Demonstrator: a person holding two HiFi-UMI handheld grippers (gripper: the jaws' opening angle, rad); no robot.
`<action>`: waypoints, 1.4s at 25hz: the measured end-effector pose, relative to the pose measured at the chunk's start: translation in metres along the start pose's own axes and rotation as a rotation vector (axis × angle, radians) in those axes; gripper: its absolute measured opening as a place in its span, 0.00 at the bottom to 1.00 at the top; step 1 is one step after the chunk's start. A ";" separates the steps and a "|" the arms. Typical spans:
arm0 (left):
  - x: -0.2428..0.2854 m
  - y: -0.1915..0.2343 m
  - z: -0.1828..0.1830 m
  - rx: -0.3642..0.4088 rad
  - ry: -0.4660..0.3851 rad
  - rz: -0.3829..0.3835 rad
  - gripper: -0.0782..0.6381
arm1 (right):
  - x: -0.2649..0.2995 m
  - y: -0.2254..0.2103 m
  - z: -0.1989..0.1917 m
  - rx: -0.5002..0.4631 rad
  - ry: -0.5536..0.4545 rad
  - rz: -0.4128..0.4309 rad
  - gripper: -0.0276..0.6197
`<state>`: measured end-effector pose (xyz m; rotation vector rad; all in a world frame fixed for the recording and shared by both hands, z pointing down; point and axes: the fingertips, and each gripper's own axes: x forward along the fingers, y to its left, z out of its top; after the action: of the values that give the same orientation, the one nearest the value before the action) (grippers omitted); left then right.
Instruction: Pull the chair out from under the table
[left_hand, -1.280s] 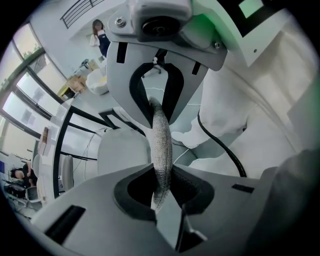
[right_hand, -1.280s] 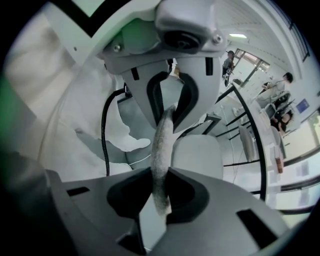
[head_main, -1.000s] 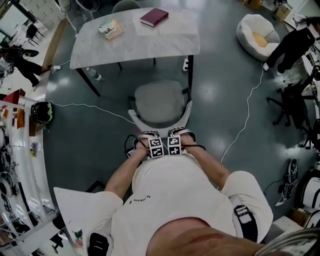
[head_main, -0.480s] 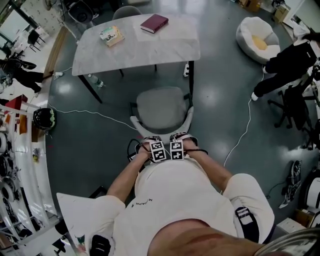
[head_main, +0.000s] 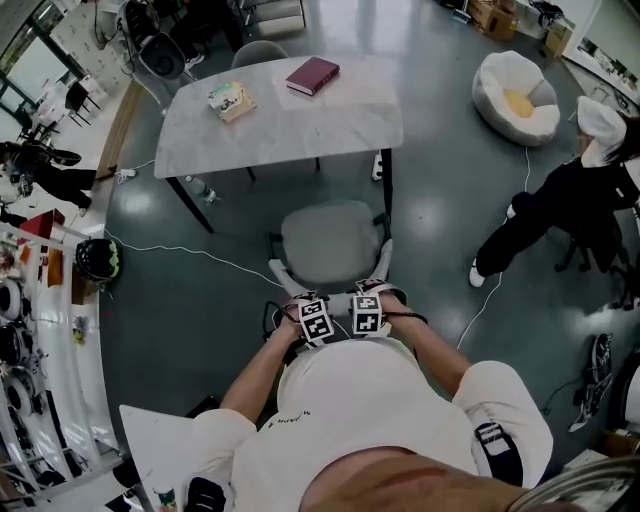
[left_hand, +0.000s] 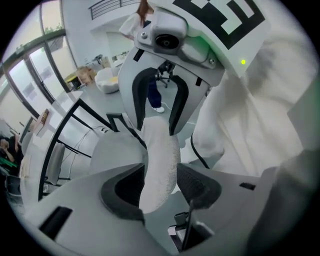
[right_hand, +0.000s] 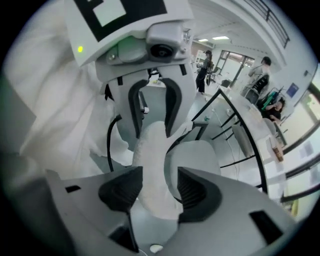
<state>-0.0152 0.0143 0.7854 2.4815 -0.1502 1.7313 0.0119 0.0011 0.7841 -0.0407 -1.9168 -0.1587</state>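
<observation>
**Left tool** (left_hand: 160, 190): jaws apart, having just been opening. The pads stand off the backrest rim (left_hand: 159, 150), which lies between them unpinched.

**Right tool** (right_hand: 159, 195): the same, jaws just been opening. The rim is between the pads with nothing clamped, and neither tool is holding anything.

**Chair** (head_main: 330, 245): grey seat out on the floor, clear of the table (head_main: 290, 130), whose near edge lies just beyond the seat's front. The backrest faces the operator. The pull looks complete, with release now in hand.

**Risks:**
- The rim sits inside both tools, so a tilted or sideways withdrawal could catch a pad on the padding and drag or rock the chair.
- A floor cable (head_main: 180, 248) runs near the chair's left side and could foul a leg if the chair shifts that way.
- A passer-by (head_main: 560, 210) is well apart to the right and looks like little hazard.

**Hidden or unclear:**
- The chair's legs and base are under the seat.
- The head view shows neither tool's jaws.
- It is uncertain whether the left tool's inner pad faintly brushes the padding
</observation>
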 end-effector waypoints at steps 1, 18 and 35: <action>-0.005 0.003 0.003 -0.026 -0.022 0.003 0.38 | -0.005 -0.006 0.003 0.025 -0.021 -0.009 0.39; -0.088 0.072 0.042 -0.345 -0.336 0.223 0.33 | -0.088 -0.083 0.028 0.515 -0.387 -0.245 0.22; -0.204 0.135 0.077 -0.638 -0.720 0.507 0.11 | -0.192 -0.151 0.063 0.734 -0.744 -0.460 0.06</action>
<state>-0.0330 -0.1274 0.5723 2.5009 -1.2468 0.5968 0.0030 -0.1309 0.5696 0.9534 -2.5821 0.3065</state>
